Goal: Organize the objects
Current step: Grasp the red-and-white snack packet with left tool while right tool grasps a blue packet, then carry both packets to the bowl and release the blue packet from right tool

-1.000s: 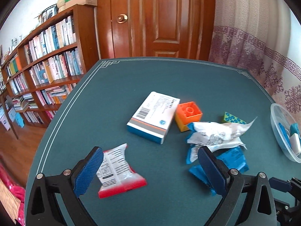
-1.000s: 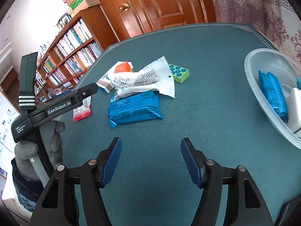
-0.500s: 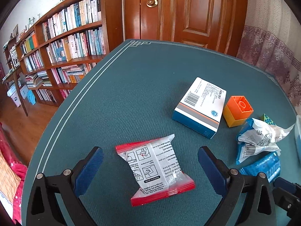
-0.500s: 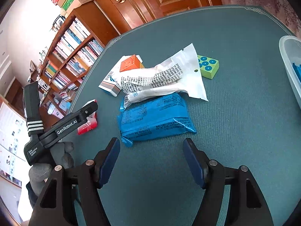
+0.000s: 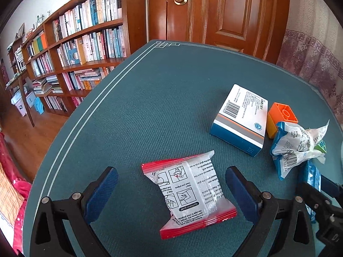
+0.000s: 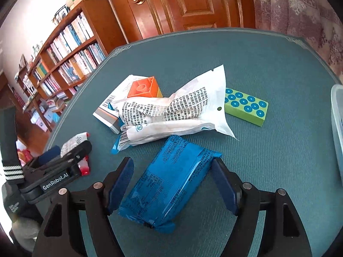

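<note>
Six items remain loose on your counter [image 6: 268, 60]. Your right hand-held gripper [image 6: 172, 185] is opening around the blue packet [image 6: 171, 184], not yet gripping; your left hand-held gripper [image 5: 171, 194] stands wide around the red-edged sachet [image 5: 188, 194], untouched. Medicine box [image 5: 242, 115], orange block [image 5: 282, 115], white pouch [image 6: 171, 111] and green block [image 6: 246, 107] wait.

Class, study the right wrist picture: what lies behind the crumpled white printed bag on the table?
Behind the white printed bag sit an orange block and a white box, both partly covered; their near sides are hidden. A green dotted block pokes out beside it.
</note>
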`<state>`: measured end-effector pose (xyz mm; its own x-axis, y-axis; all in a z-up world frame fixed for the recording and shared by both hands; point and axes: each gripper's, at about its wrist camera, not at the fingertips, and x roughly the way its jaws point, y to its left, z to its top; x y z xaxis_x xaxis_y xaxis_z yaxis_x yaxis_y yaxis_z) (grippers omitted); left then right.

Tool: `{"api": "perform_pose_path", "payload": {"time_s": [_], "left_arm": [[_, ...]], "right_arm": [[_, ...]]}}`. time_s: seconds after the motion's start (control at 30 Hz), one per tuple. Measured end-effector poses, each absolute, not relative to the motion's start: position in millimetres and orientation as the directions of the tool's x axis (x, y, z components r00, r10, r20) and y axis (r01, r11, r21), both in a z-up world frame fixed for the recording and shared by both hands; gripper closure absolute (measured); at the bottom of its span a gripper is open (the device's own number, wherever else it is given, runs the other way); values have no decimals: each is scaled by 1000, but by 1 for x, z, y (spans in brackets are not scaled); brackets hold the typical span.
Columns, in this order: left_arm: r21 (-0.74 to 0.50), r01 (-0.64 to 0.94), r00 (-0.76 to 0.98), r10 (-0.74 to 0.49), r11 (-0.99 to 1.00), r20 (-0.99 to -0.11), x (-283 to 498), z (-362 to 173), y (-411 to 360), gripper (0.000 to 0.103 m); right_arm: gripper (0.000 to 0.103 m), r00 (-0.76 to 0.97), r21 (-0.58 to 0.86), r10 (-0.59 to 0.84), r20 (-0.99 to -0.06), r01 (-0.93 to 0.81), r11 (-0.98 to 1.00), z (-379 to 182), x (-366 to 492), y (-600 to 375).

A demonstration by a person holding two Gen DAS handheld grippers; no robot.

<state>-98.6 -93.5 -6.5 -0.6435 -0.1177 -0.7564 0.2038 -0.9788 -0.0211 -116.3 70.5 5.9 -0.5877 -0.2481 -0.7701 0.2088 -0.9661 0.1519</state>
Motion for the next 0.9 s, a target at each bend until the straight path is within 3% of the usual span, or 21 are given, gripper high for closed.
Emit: {"api": "perform_pose_path", "payload": {"time_s": [0.1, 0.17, 0.33, 0.53, 0.9], "left_arm": [[-30, 203, -637, -109, -979, -763, -101, -8, -95, 1], [-33, 199, -631, -102, -979, -769, -102, -9, -96, 3], [-7, 192, -633, -118, -981, -765, -102, -9, -93, 12], [13, 151, -653, -109, -989, -750, -99, -6, -84, 41], [-6, 103, -686, -67, -995, -724, -89, 2, -75, 44]], "right_arm": [[29, -615, 41, -179, -768, 231, -972, 3, -111, 58], [37, -626, 1, -155, -764, 239, -971, 3, -108, 55], [50, -634, -9, -152, -758, 244, -970, 3, -99, 66], [58, -639, 5, -167, -751, 247, -969, 4, -83, 84], [59, -651, 104, -228, -724, 224, -969, 12, -58, 120]]}}
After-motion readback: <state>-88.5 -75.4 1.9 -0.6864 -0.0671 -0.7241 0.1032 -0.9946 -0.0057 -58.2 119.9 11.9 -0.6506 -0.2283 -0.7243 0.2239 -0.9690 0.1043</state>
